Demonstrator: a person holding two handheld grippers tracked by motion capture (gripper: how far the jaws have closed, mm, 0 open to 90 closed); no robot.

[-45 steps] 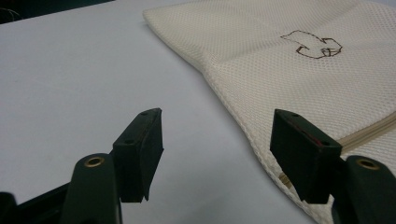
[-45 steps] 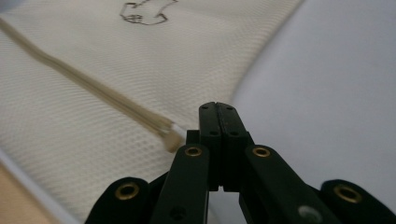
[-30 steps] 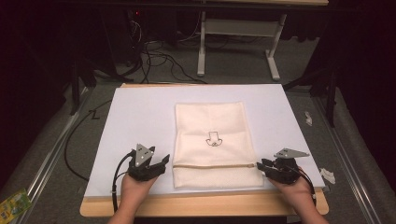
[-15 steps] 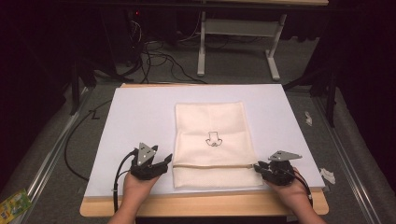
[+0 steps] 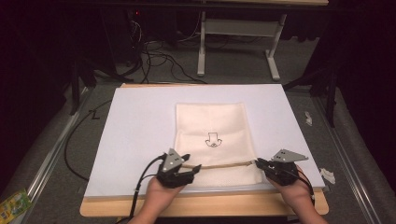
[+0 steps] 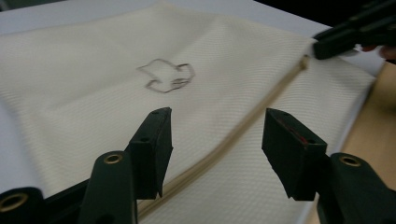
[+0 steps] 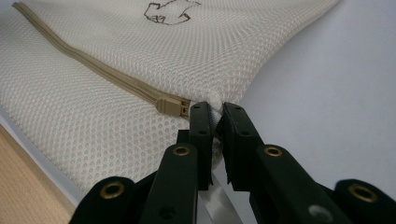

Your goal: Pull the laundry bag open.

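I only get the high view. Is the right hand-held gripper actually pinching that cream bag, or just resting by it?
Observer: Pinching. The right hand-held gripper is shut on the mesh bag at its edge, right by the zip pull.
Operator: And the left one?
Observer: The left hand-held gripper is open, with the zip running between its jaws.
Operator: What's the bag made of?
Observer: Fine cream netting, full of tiny holes, with a small outline drawing on it.

Left gripper (image 5: 191,169), lower centre-left, jaws spread apart; right gripper (image 5: 258,163), lower right, jaws pinched together on mesh.
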